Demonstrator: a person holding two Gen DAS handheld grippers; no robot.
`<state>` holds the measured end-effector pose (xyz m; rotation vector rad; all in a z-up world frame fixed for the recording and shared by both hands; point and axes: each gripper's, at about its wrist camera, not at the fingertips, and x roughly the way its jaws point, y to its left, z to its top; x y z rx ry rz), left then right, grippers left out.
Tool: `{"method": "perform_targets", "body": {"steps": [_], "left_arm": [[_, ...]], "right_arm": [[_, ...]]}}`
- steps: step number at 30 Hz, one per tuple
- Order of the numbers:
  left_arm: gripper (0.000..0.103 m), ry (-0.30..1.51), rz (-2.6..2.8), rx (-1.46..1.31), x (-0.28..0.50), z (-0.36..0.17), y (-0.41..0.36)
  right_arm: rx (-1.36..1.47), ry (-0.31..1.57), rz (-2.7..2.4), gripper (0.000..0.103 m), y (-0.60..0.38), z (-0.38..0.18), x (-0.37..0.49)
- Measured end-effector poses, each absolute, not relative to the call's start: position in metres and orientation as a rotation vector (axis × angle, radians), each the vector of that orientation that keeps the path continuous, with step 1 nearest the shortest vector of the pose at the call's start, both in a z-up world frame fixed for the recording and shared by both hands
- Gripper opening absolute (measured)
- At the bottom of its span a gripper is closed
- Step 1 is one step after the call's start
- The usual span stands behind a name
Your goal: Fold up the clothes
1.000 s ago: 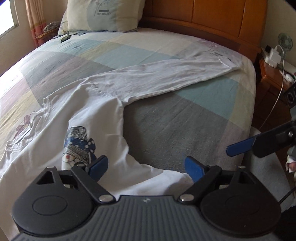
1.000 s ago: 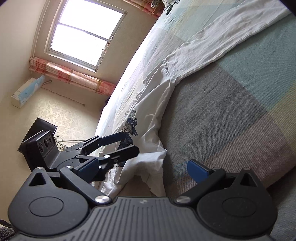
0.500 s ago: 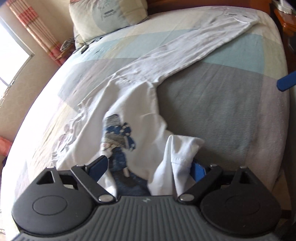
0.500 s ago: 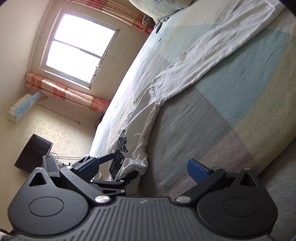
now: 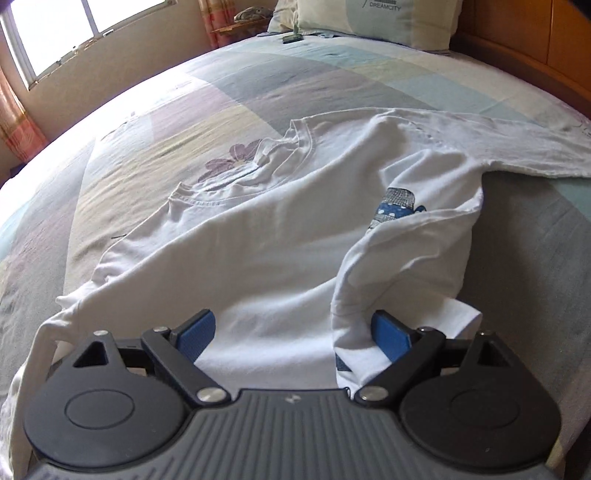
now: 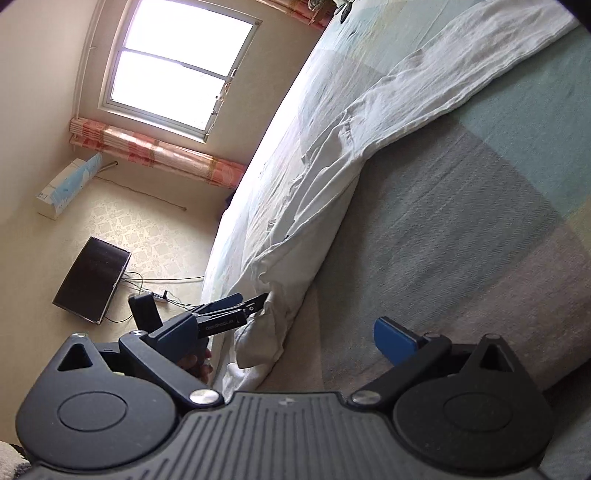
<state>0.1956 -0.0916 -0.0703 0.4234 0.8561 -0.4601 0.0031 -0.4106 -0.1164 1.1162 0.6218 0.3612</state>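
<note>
A white long-sleeved shirt with a blue cartoon print lies spread on the patchwork bed cover. One sleeve stretches off to the right. My left gripper is open low over the hem, and a raised fold of hem drapes against its right finger, partly covering the print. In the right wrist view my right gripper is open over the grey part of the bed, holding nothing. The left gripper shows there from the side, its tips touching the shirt's hem corner.
A pillow and a wooden headboard stand at the far end, with a small dark object beside the pillow. A bright window and a dark flat screen lie beyond the bed's edge. A hand holds the left gripper.
My left gripper has swung left across the shirt body, bringing the hem corner up over the print. The right gripper stayed open beside the bed's edge.
</note>
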Motion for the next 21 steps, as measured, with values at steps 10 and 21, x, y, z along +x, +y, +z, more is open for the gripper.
{"method": "perform_targets", "body": {"steps": [10, 21], "left_arm": [[0.091, 0.843, -0.456, 0.195, 0.172, -0.038, -0.043], [0.091, 0.84, -0.369, 0.021, 0.145, -0.038, 0.01]], "right_arm": [[1.346, 0.639, 0.607, 0.103, -0.365, -0.145, 0.132], [1.396, 0.613, 0.524, 0.103, -0.345, -0.164, 0.177]]}}
